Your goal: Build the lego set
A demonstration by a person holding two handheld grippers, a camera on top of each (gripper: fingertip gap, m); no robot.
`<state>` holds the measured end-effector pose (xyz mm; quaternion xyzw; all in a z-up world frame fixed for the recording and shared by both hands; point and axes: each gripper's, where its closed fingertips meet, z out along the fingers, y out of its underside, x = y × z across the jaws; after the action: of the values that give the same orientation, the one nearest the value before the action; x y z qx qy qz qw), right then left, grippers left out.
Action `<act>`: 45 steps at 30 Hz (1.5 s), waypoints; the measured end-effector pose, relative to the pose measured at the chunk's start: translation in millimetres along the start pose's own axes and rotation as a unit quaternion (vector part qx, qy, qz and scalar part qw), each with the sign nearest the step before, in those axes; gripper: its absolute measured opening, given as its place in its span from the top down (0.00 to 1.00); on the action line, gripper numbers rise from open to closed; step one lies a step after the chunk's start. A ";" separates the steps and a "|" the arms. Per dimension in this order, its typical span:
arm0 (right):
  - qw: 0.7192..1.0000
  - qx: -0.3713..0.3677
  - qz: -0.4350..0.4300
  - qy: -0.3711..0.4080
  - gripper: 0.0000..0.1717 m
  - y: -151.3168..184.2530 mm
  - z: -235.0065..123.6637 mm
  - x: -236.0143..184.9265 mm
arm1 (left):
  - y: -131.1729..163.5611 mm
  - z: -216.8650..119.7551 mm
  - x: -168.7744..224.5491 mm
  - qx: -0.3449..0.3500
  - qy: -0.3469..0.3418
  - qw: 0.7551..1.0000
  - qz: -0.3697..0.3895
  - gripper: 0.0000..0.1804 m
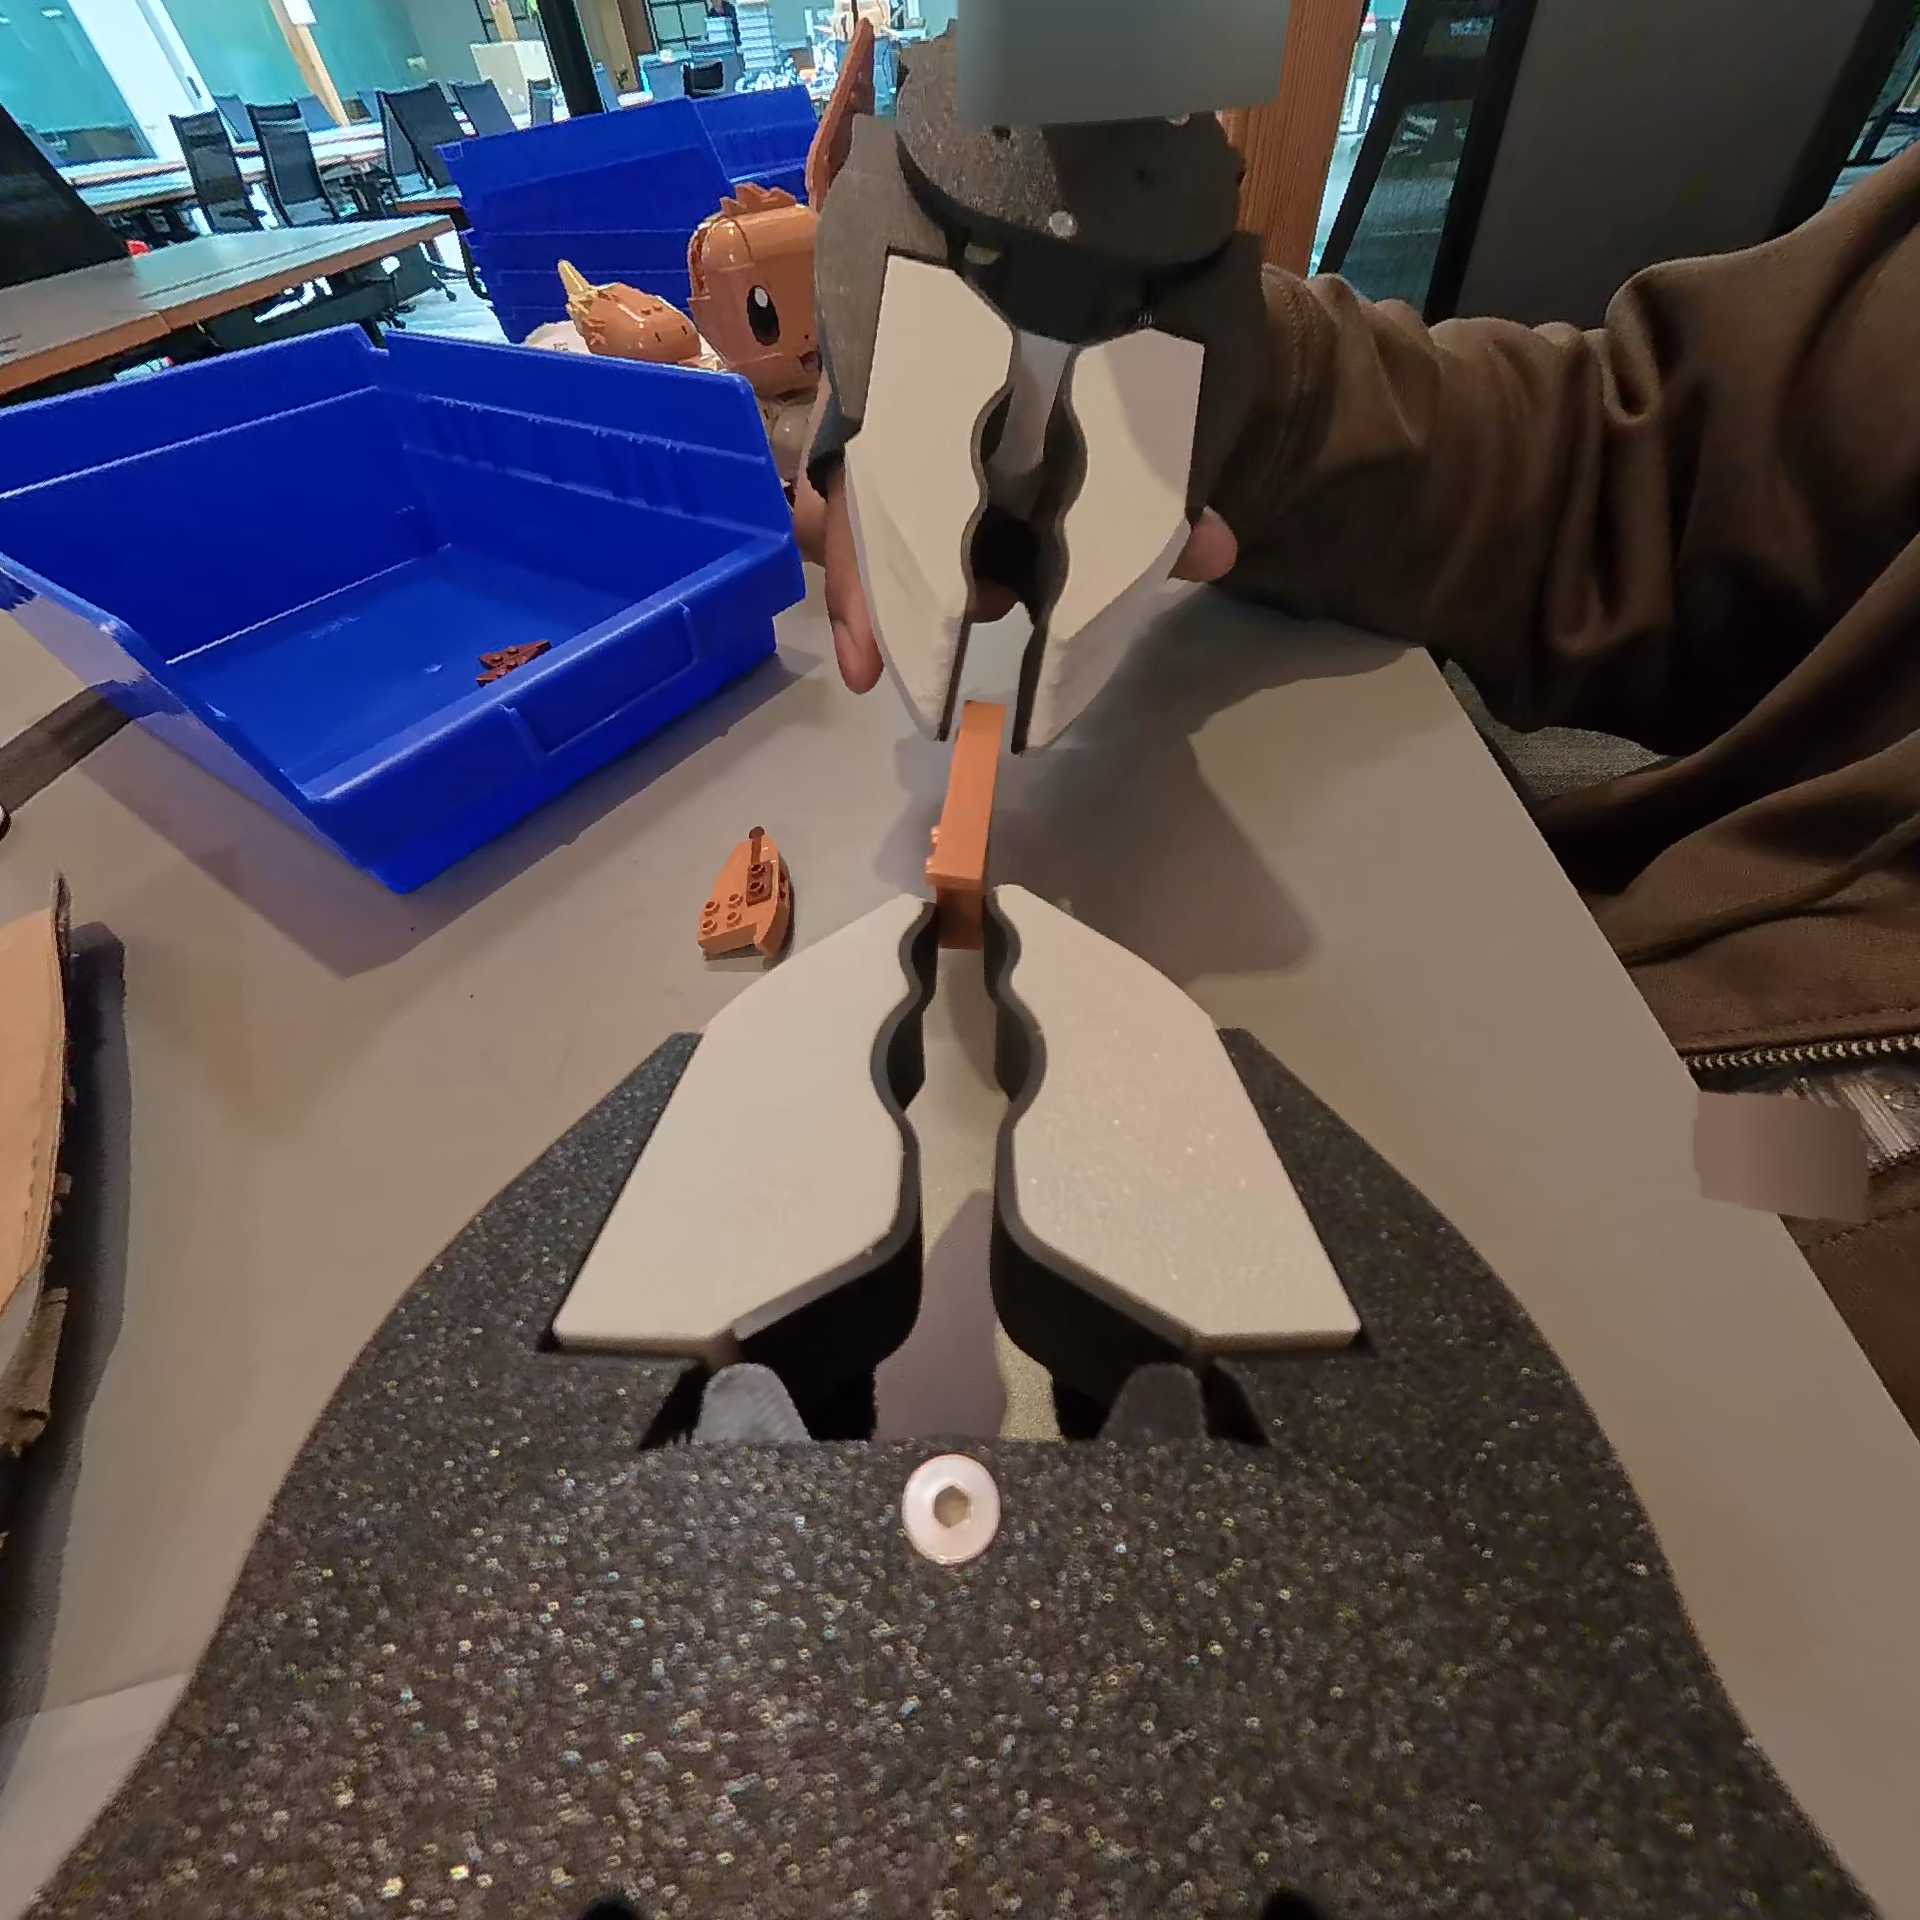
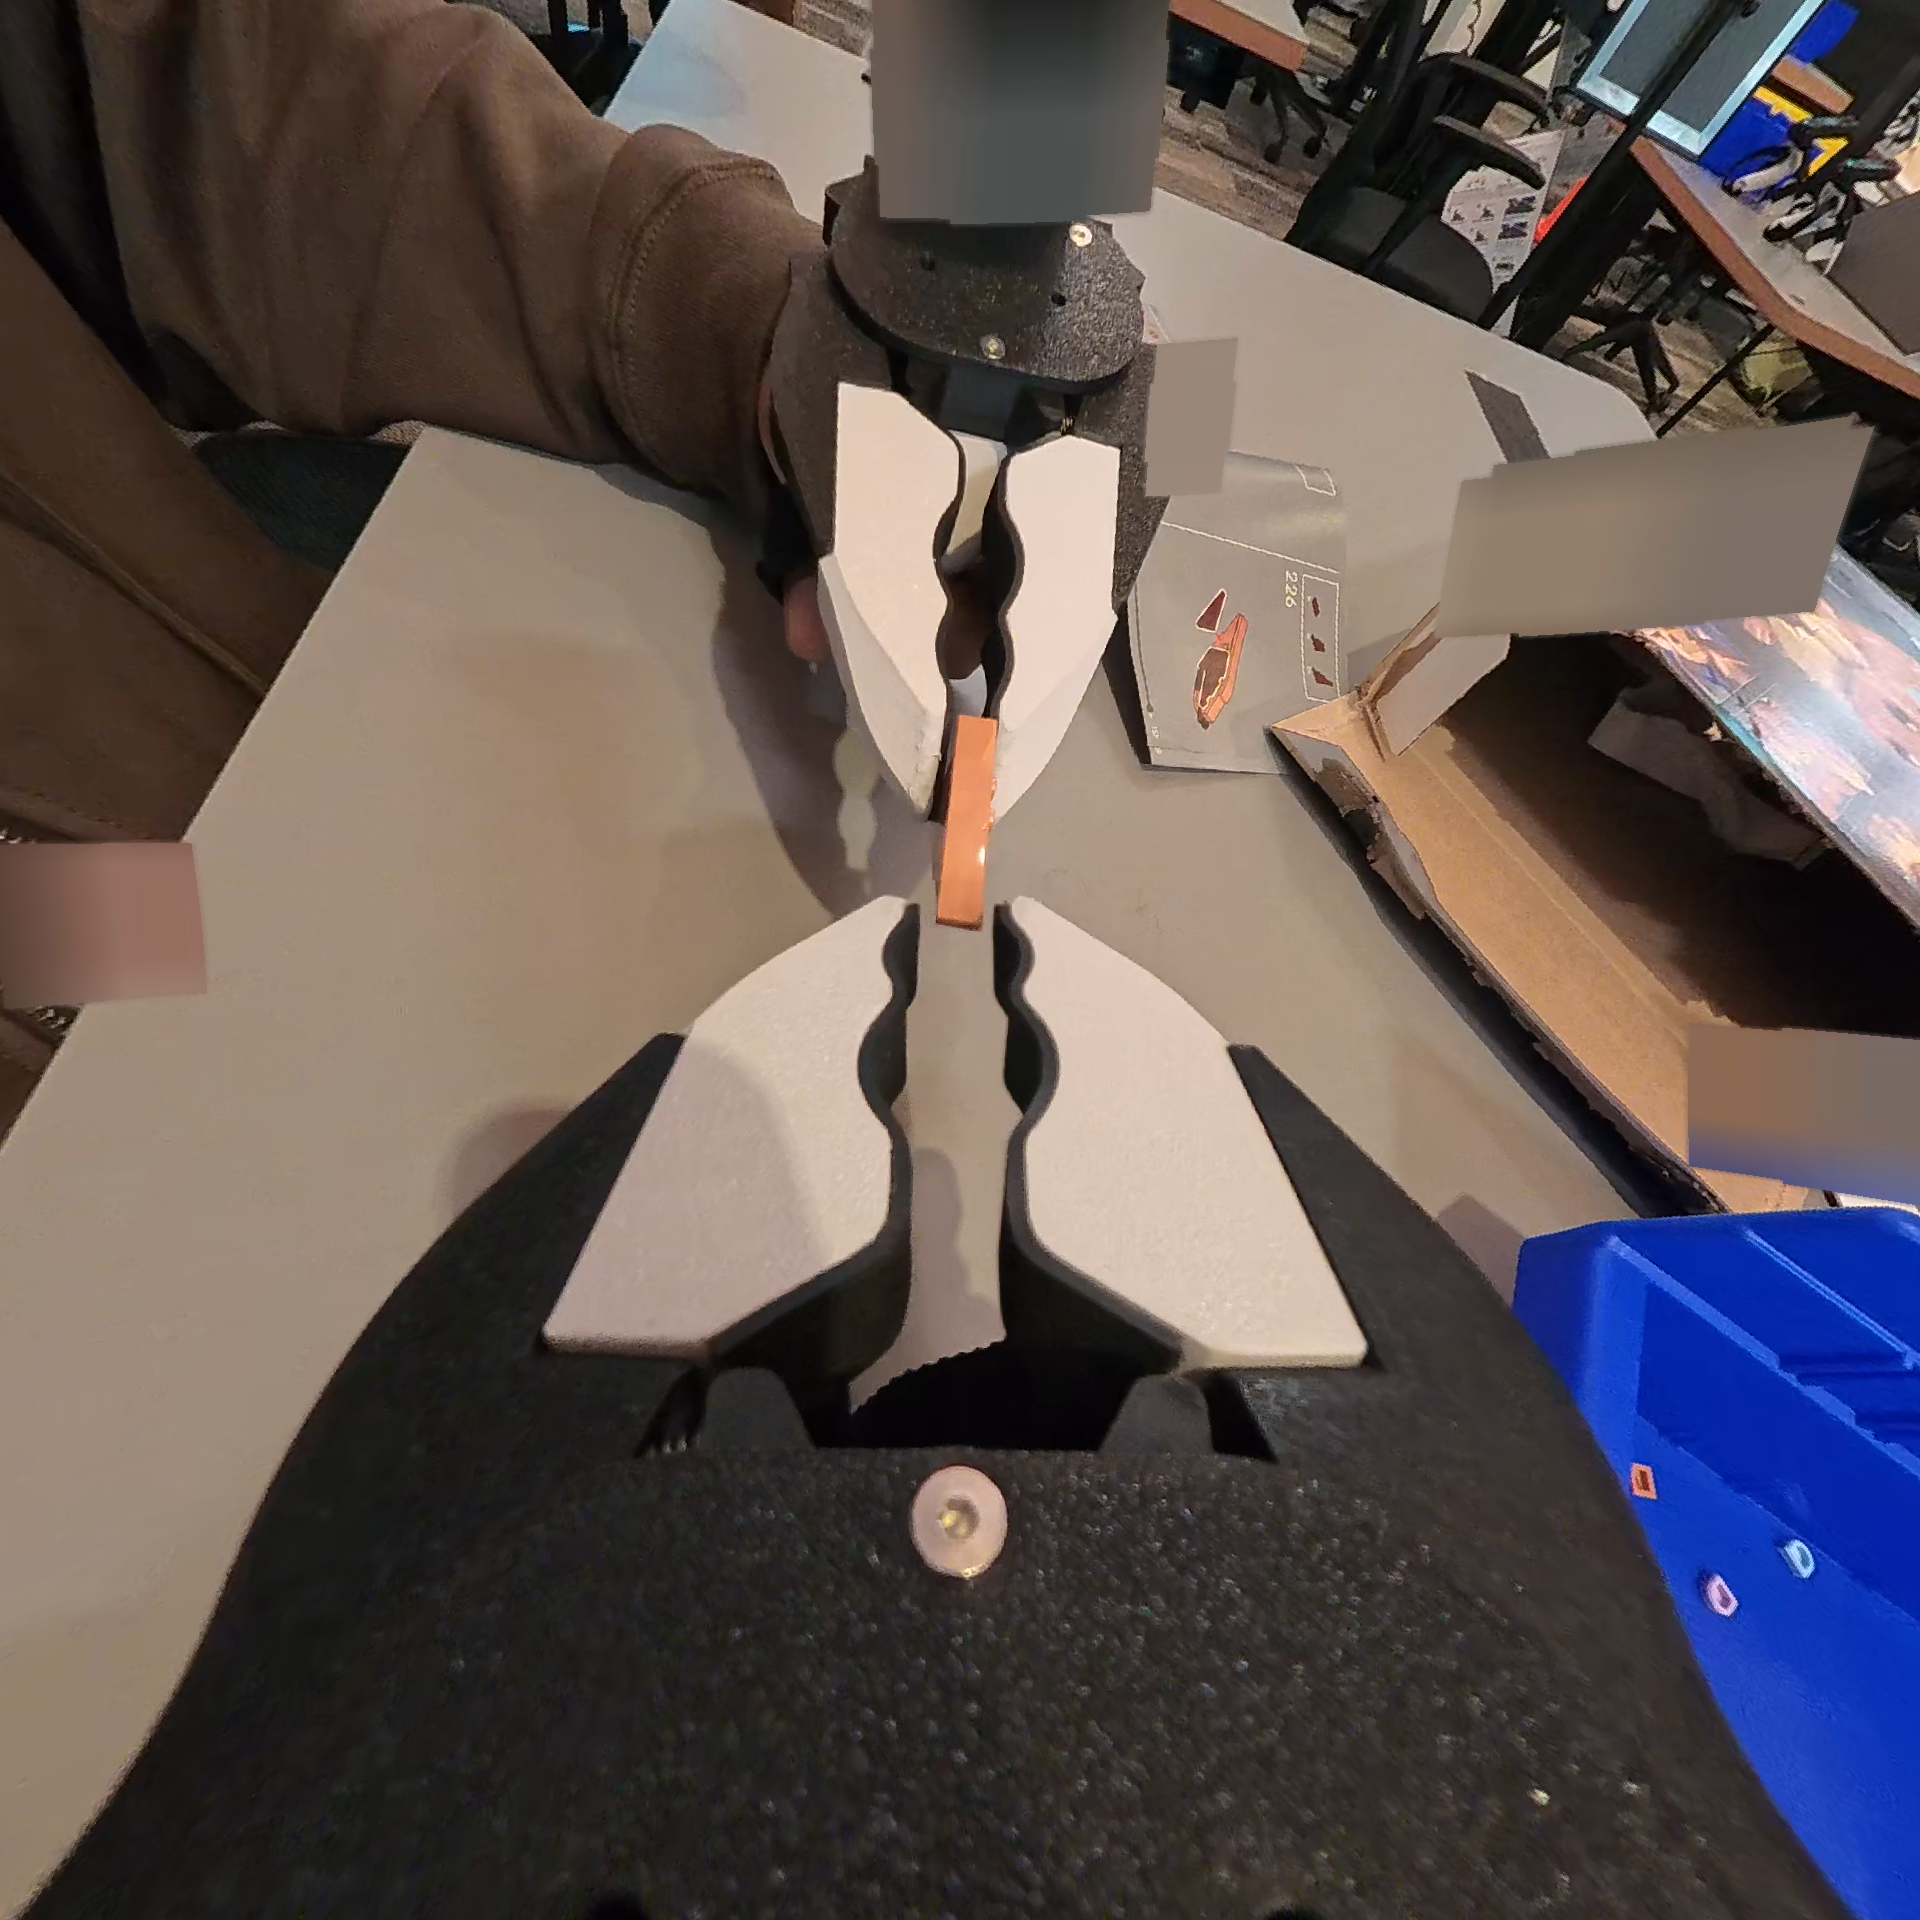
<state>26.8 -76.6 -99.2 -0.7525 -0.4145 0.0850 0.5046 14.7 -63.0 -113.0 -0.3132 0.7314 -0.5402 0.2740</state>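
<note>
Grey tabletop (image 1: pixel 1299 831) carries the work, with an office of desks and chairs behind it. I see the left tongs (image 1: pixel 961 914) closed narrowly on one end of a flat orange-brown brick plate (image 1: pixel 966 821); both pads press its faces and it stands on edge, clear of the surface. The right tongs (image 2: pixel 956 920) face the left head-on from the other end. Their tips flank the plate's far end with a small gap on each side, so I judge them slightly apart and not gripping, though the contact at one tip is hard to read from the left wrist view.

Left of the plate, on the tabletop, lies a small brown brick assembly (image 1: pixel 750 902) with studs up. Beyond it sits a blue bin (image 1: pixel 582 717) holding a few dark reddish pieces (image 1: pixel 511 661). Further back stand a brown brick-built animal figure (image 1: pixel 753 301) and more blue bins (image 1: pixel 623 197). From the right wrist view I note an open cardboard box (image 2: pixel 1538 914), a grey instruction sheet (image 2: pixel 1236 623) and a second blue bin (image 2: pixel 1745 1455) at the near right. Brown sleeves (image 1: pixel 1558 499) reach in from the operator's side.
</note>
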 end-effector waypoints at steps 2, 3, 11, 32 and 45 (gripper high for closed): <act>1.000 -0.003 -0.005 0.002 0.90 0.6 -0.3 0.4 | -0.2 -0.3 -0.3 0.001 0.000 1.000 -0.002 0.96; 1.000 -0.003 -0.012 0.006 0.88 0.6 -1.0 0.9 | -0.4 -0.6 -0.5 0.001 0.000 1.000 -0.003 0.96; 0.940 -0.035 -0.294 0.170 0.76 -0.5 -12.0 19.3 | -6.6 -6.3 -2.8 0.019 0.007 0.999 -0.030 0.96; 0.831 -0.039 -0.487 0.266 0.91 -15.5 14.3 12.5 | -7.1 -5.4 5.5 0.021 0.040 0.998 -0.053 0.96; 0.834 -0.040 -0.484 0.264 0.93 -14.8 15.1 12.6 | -8.3 -5.6 6.5 0.028 0.049 0.996 -0.065 0.96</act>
<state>18.7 -55.0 -90.4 -0.4694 -0.5799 -0.3882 0.5410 7.6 -66.3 -103.9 -0.3258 0.7068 -0.5915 0.2108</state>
